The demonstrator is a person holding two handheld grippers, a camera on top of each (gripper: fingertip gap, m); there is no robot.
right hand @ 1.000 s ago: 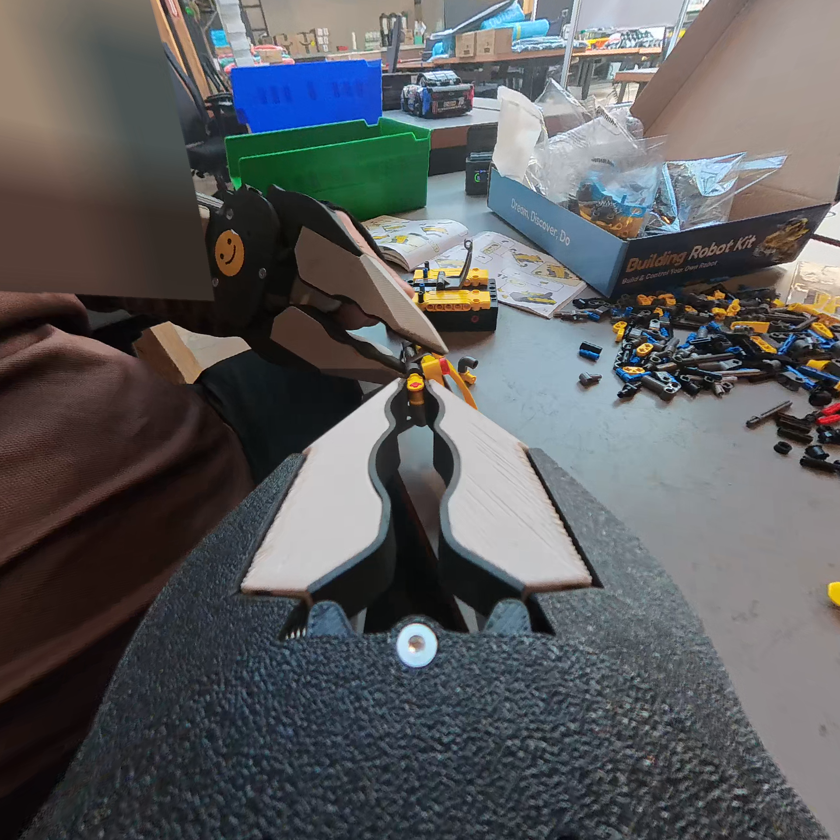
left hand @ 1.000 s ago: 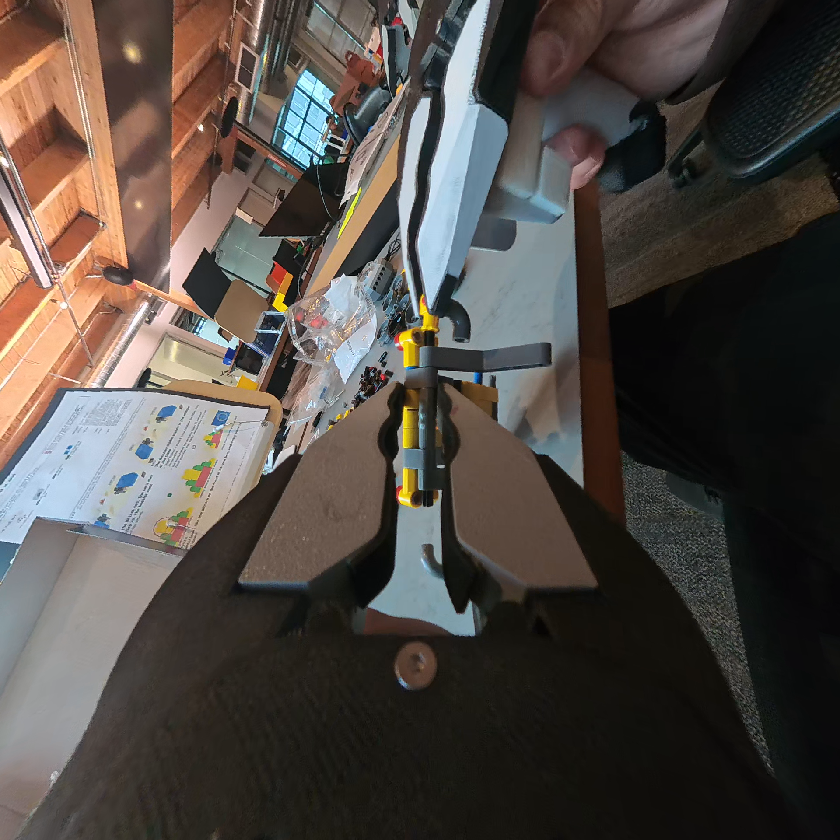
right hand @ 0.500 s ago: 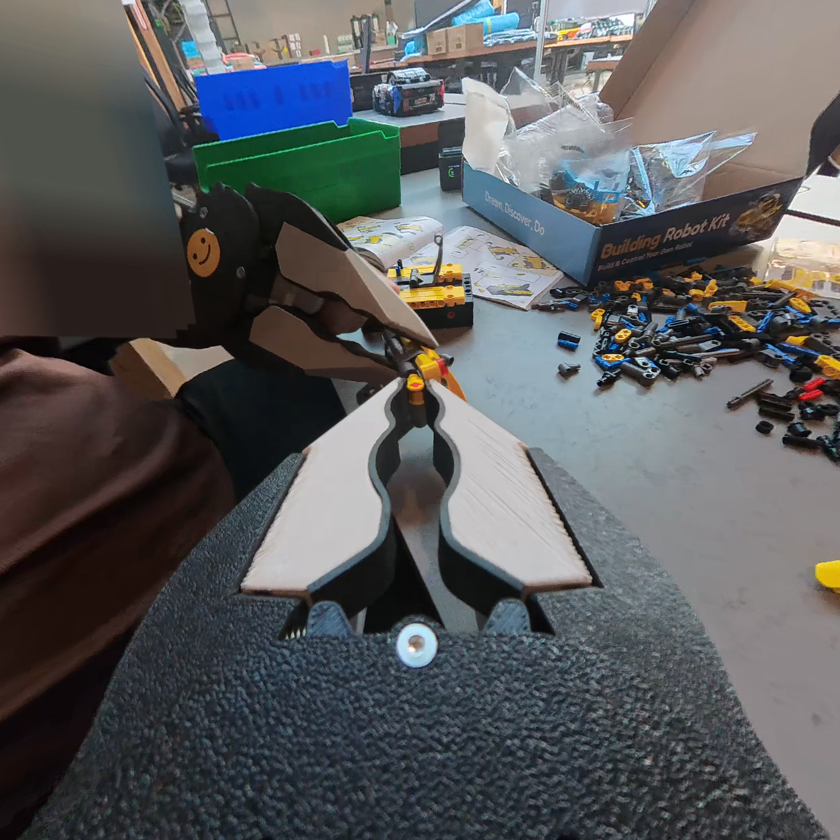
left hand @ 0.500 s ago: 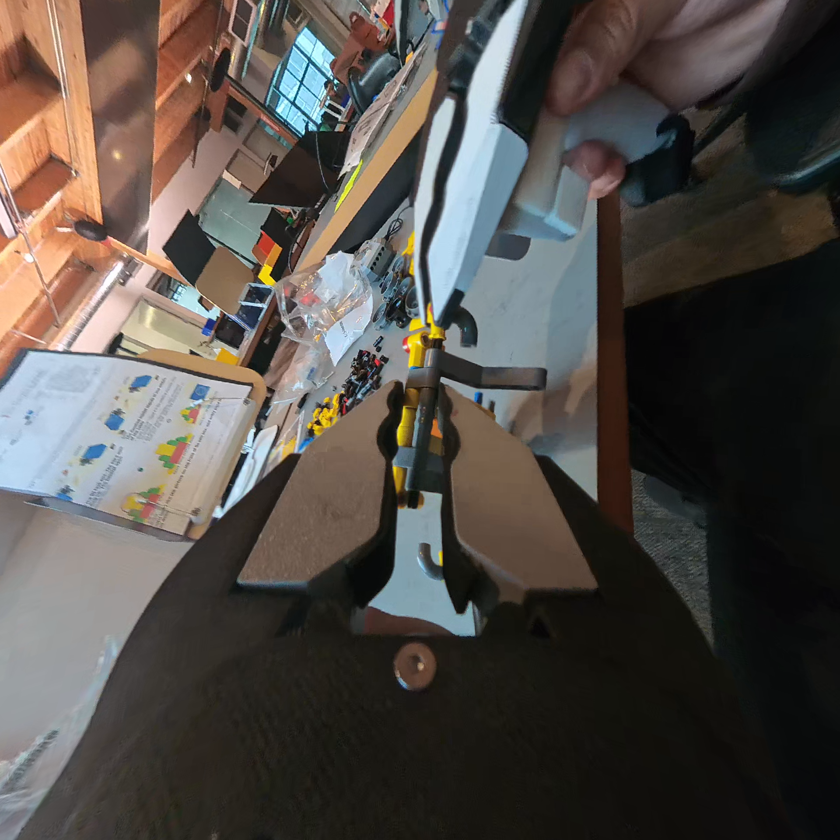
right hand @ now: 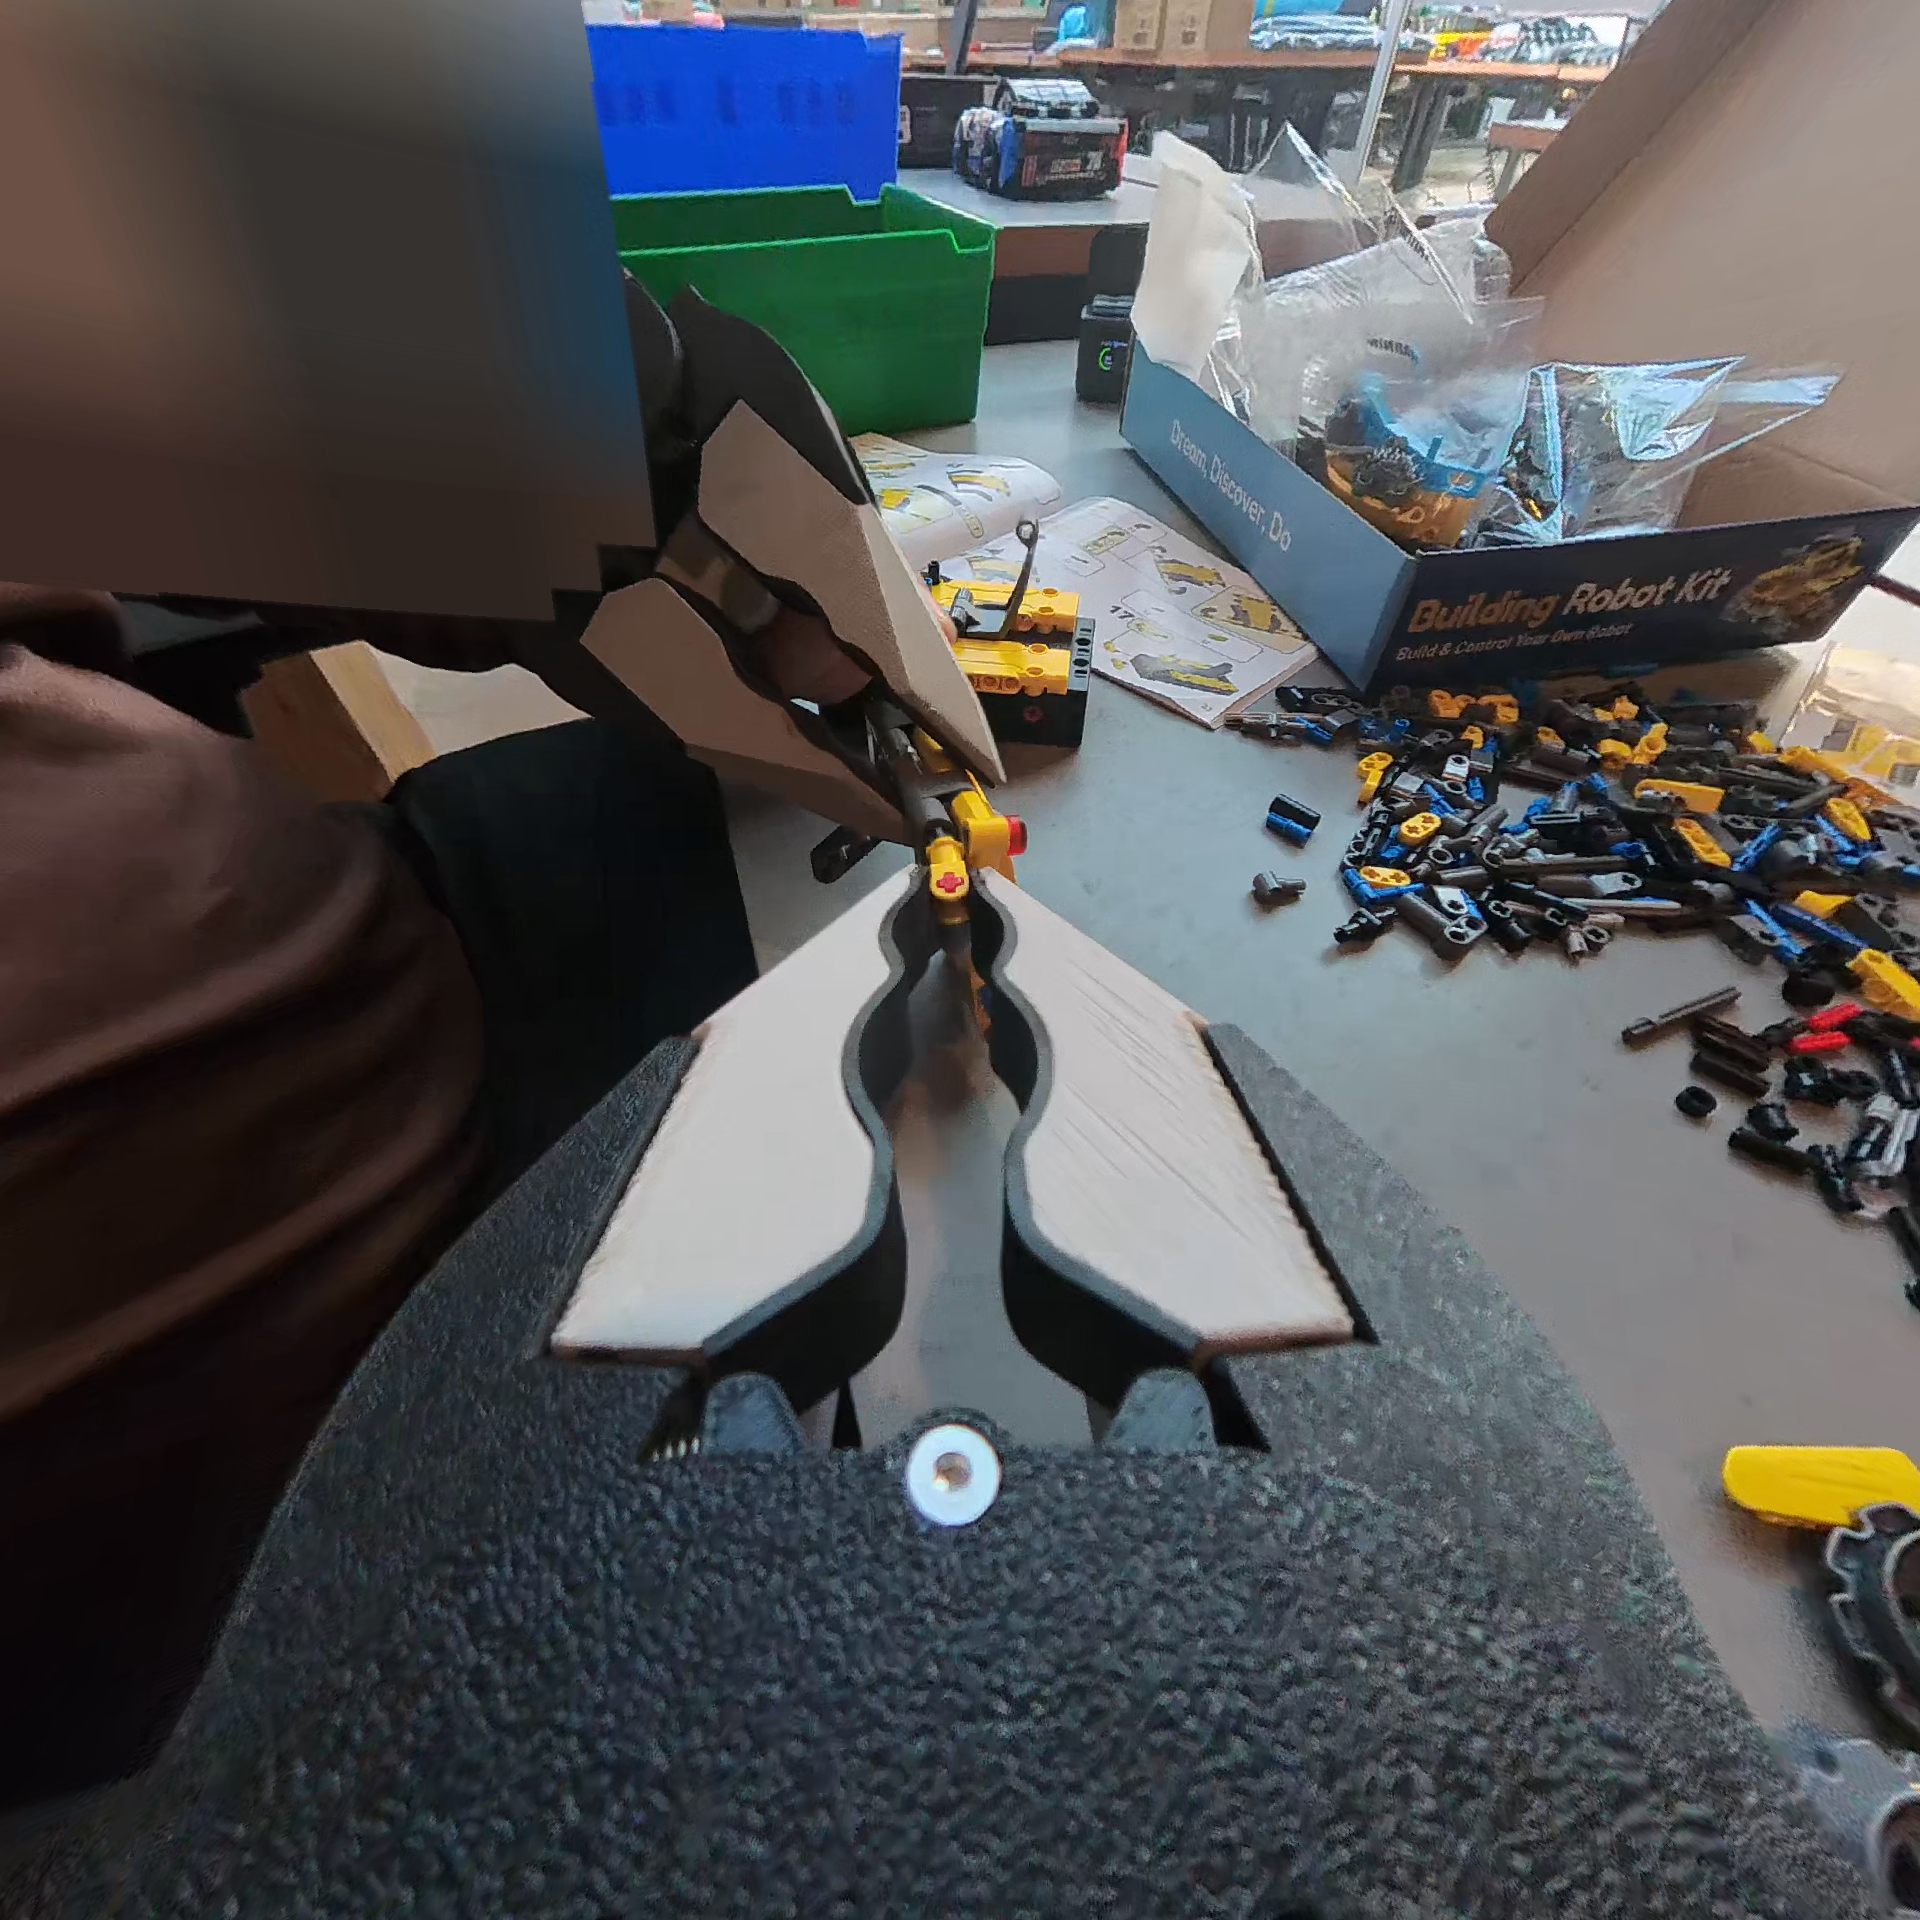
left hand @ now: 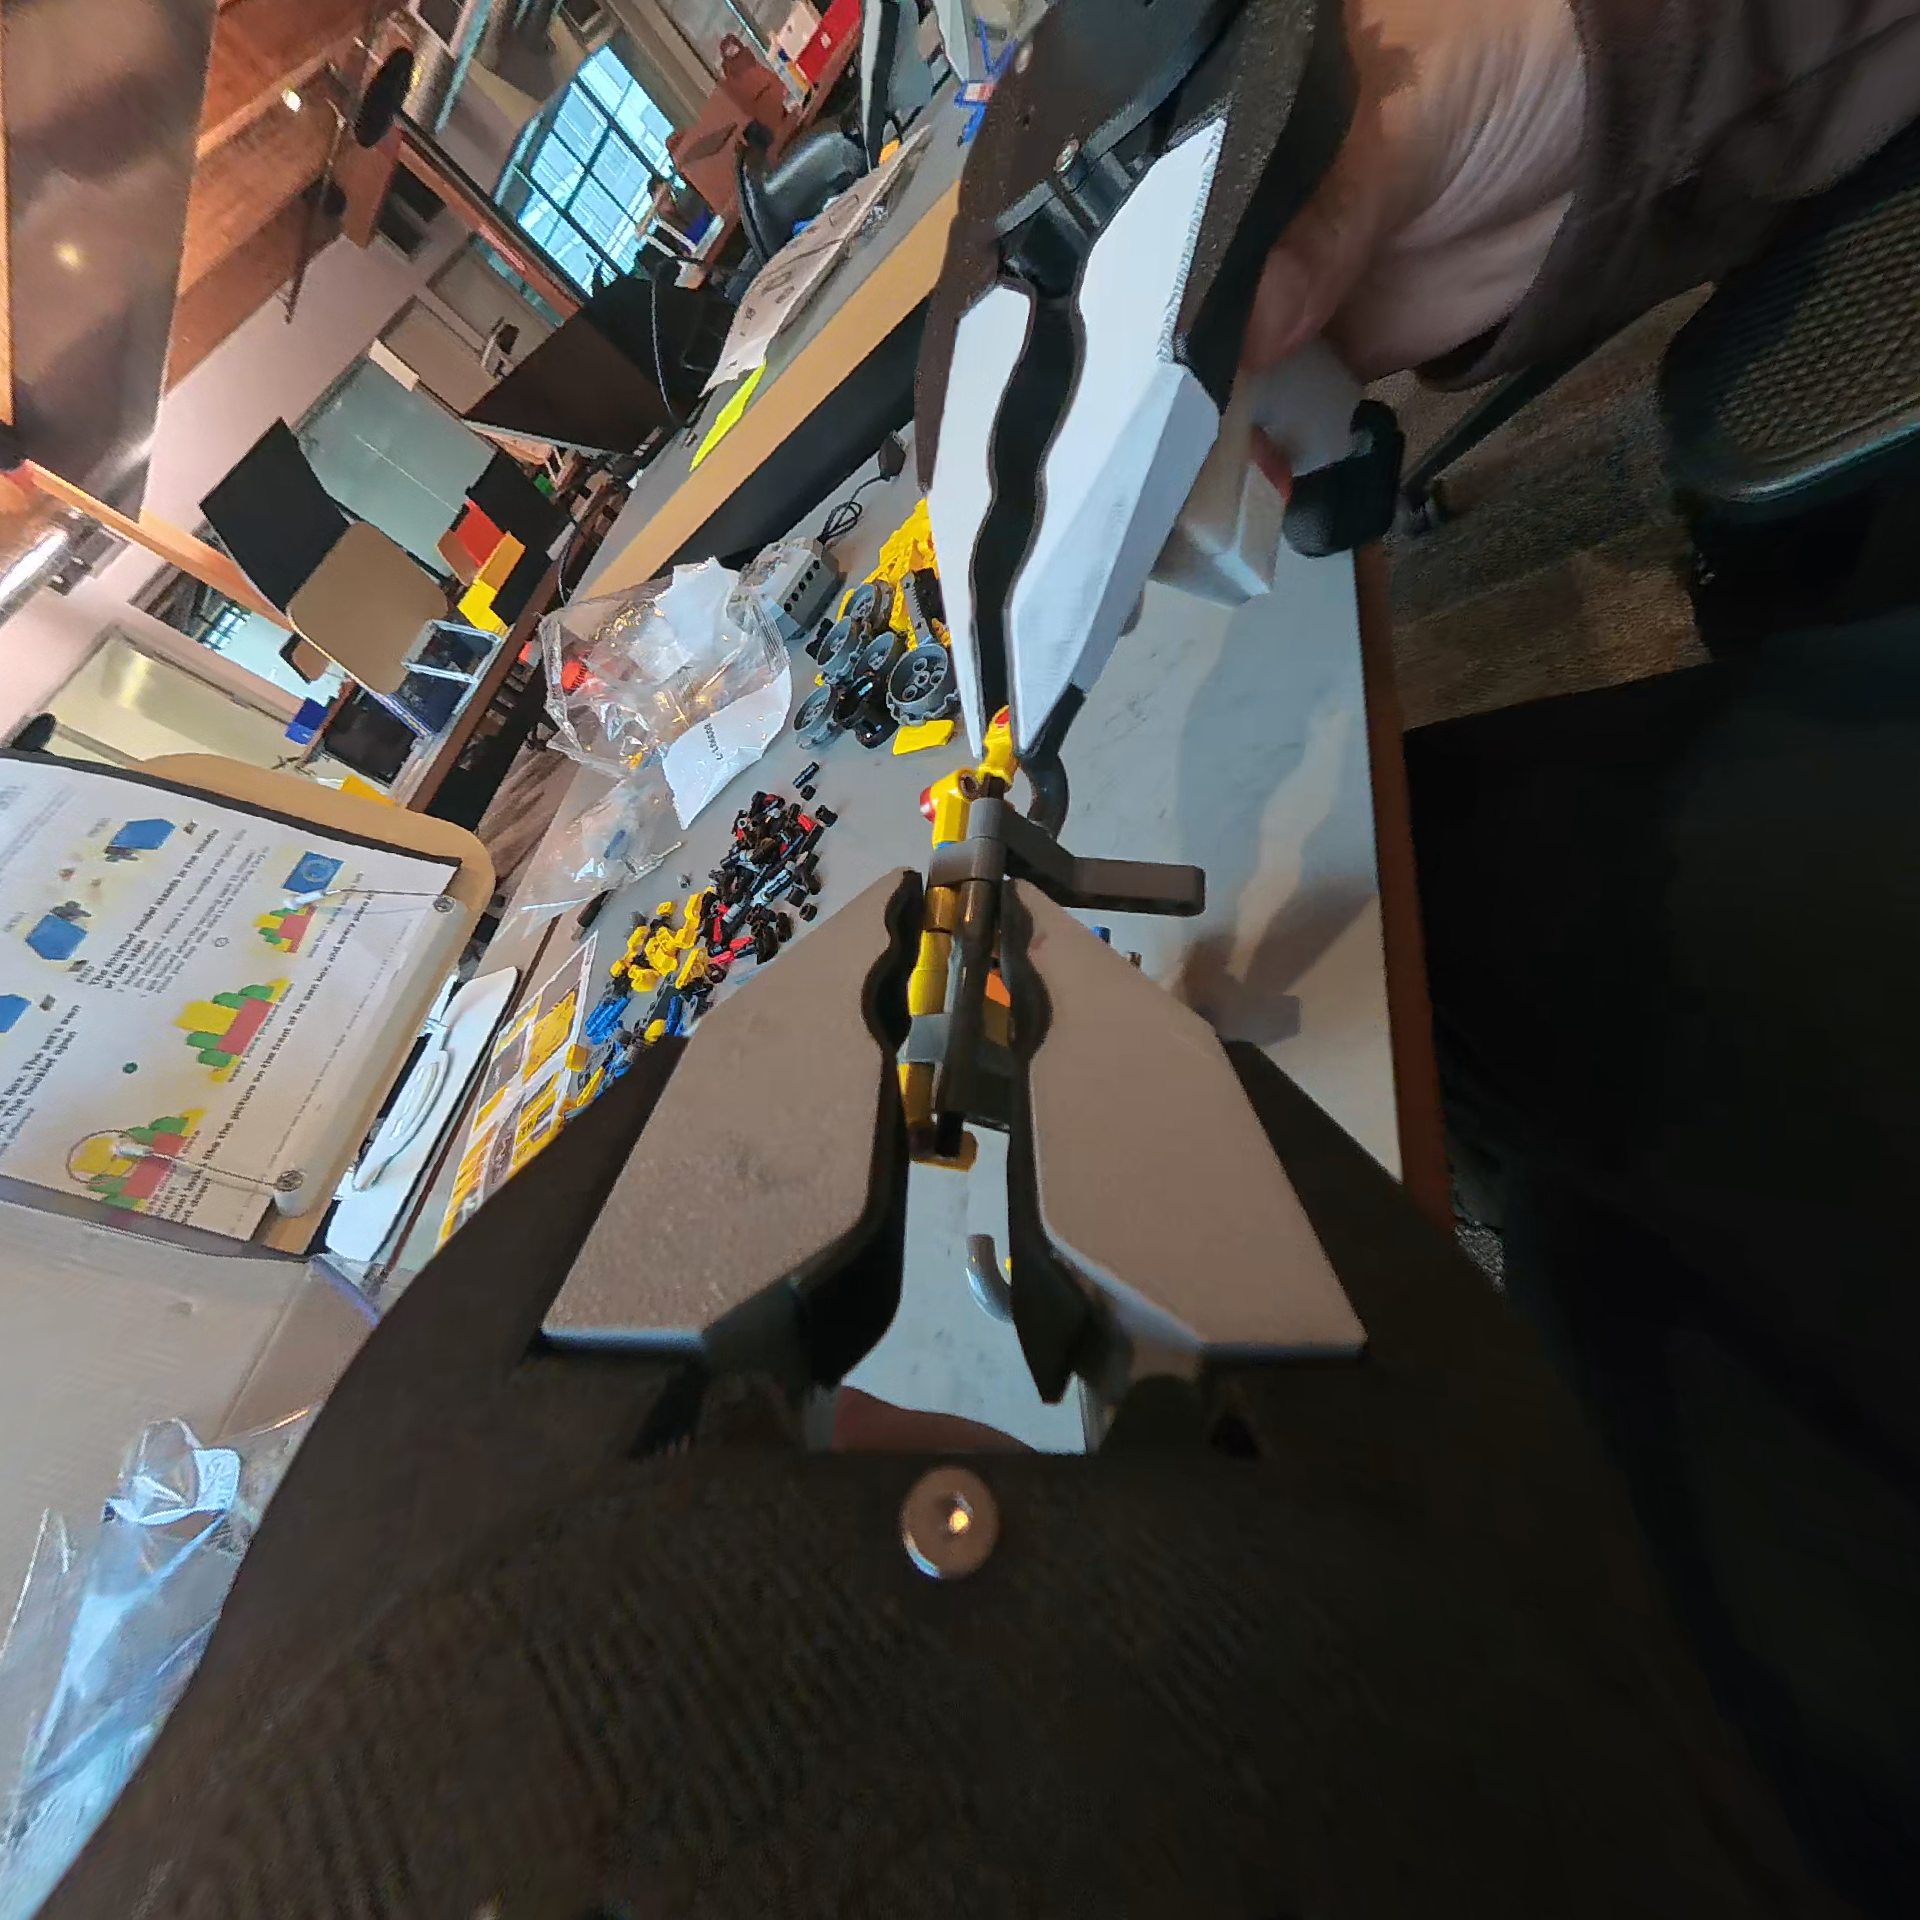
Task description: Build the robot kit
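Left wrist view shows a yellow-and-grey brick assembly (left hand: 961, 977) pinched between the left tongs (left hand: 961, 935), held above the grey worktop (left hand: 1226, 748). Right tongs (right hand: 951, 904) clamp the same assembly's far end. Loose bricks (right hand: 1579, 842) lie scattered nearby, beside a blue cardboard box (right hand: 1351, 582) and a booklet (right hand: 1164, 613).

The left gripper (left hand: 961, 904) has dark grey fingers on a black body; the right gripper (right hand: 951, 883) has pale tan ribbed fingers on a speckled black body. The assembly (left hand: 961, 997) between them is yellow and dark grey, with a red tip. On the grey table (right hand: 1195, 935), the loose parts (right hand: 1621, 831) are black, blue, yellow and red. The far bins are green (right hand: 831, 291) and blue (right hand: 743, 104); the box (right hand: 1351, 603) is blue.
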